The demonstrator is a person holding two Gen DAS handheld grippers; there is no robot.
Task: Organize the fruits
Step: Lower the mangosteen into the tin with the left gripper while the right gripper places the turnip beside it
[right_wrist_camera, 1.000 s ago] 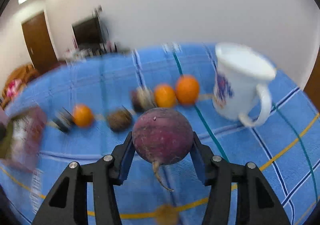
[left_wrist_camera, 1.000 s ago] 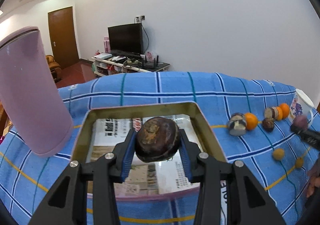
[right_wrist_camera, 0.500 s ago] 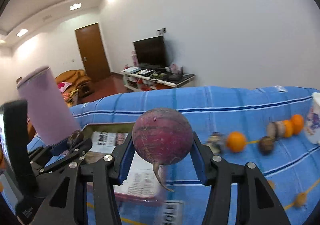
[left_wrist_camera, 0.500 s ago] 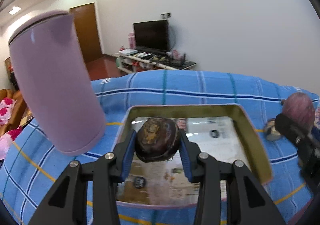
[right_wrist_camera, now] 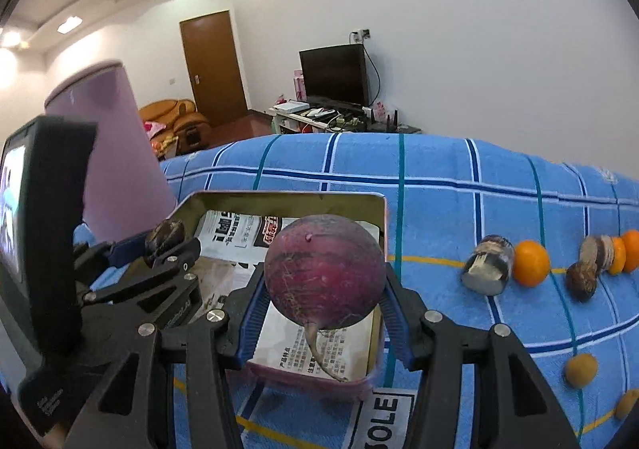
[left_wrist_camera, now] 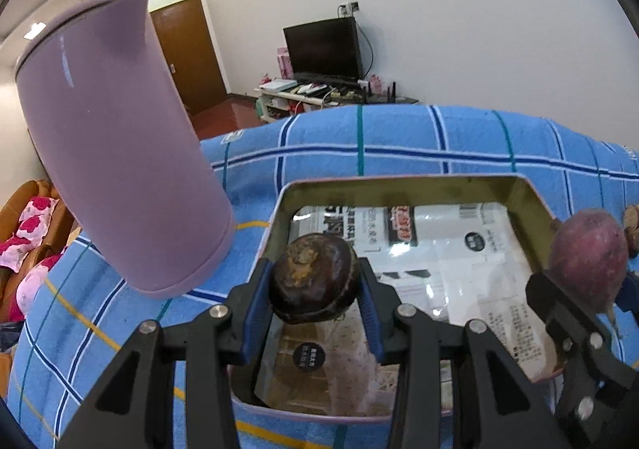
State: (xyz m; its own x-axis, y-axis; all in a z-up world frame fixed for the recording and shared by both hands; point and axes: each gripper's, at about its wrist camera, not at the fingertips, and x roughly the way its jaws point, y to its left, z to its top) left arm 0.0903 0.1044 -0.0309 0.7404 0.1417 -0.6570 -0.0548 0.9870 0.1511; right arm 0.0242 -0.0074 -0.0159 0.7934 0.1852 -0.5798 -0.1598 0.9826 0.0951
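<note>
My left gripper (left_wrist_camera: 313,285) is shut on a dark brown round fruit (left_wrist_camera: 313,277), held over the near left part of a metal tray (left_wrist_camera: 399,189) lined with newspaper. My right gripper (right_wrist_camera: 323,289) is shut on a purple-red round fruit with a thin root tail (right_wrist_camera: 325,281), held over the tray's near right edge (right_wrist_camera: 381,225). That fruit also shows at the right of the left wrist view (left_wrist_camera: 587,261). The left gripper with its fruit (right_wrist_camera: 165,235) shows at the left of the right wrist view.
A tall purple cup (left_wrist_camera: 116,145) stands left of the tray on the blue checked cloth (right_wrist_camera: 459,189). To the right lie an orange (right_wrist_camera: 531,263), dark fruits (right_wrist_camera: 581,279), a small jar on its side (right_wrist_camera: 489,265) and small yellow fruits (right_wrist_camera: 581,369).
My right gripper has swung left with the purple-red fruit, from the fruit row to over the tray. My left gripper has shifted left over the tray, still holding the brown fruit.
</note>
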